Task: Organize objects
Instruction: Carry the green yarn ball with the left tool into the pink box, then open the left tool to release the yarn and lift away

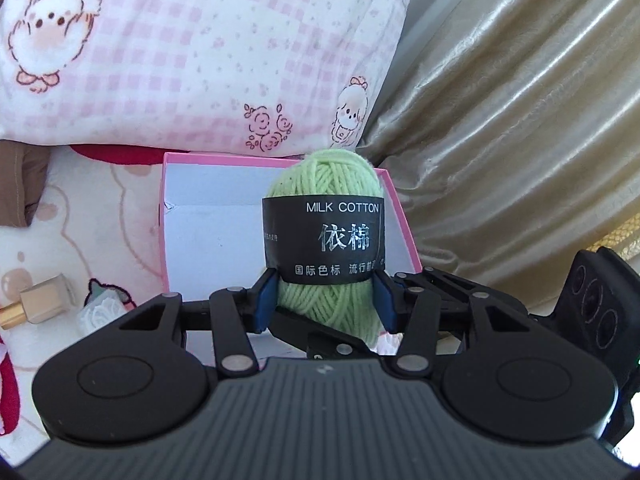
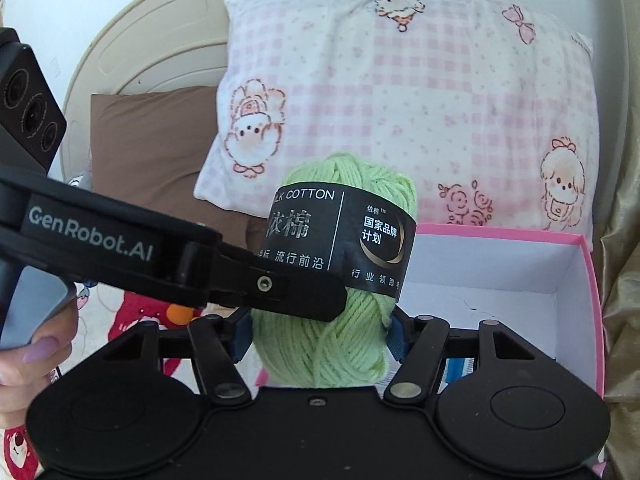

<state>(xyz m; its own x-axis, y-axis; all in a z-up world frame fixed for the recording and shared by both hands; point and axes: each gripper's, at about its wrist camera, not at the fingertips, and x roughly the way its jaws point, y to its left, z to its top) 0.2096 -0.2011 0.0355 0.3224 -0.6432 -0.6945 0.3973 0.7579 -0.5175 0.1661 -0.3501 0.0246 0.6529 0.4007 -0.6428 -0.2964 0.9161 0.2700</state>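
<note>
Left wrist view. Left gripper [image 1: 326, 300]: blue pads pressed against both flanks of a pale green yarn ball [image 1: 326, 240], clamped on its lower half. Yarn ball stood upright, wrapped in a black paper band [image 1: 324, 236] printed "MILK COTTON". Behind and under the ball lay an open pink box [image 1: 208, 232] with a white interior; the ball was raised in front of it, whether over the box floor or short of it could not be told. Pink-checked pillow [image 1: 192, 52] with cartoon figures rested beyond the box's far rim. Beige curtain [image 1: 520, 120] hung at right. Small gold-capped bottle [image 1: 36, 300] lay on the printed bed cover [image 1: 100, 208] at left, well apart from the box. Part of the other gripper's black body showed at the right edge.

Right wrist view. Right gripper [image 2: 320, 332]: blue pads touched the same yarn ball [image 2: 332, 340] on both sides, closed on its lower part. Left gripper [image 2: 280, 284] reached in from the left, one black finger lying across the ball just below the band [image 2: 344, 240]. Pink box [image 2: 520, 264] sat at right behind the ball. Pillow [image 2: 400, 100] leaned on a beige headboard [image 2: 140, 40], a brown cushion [image 2: 152, 148] beside it. A hand [image 2: 36, 344] with a painted nail held the left gripper's handle
</note>
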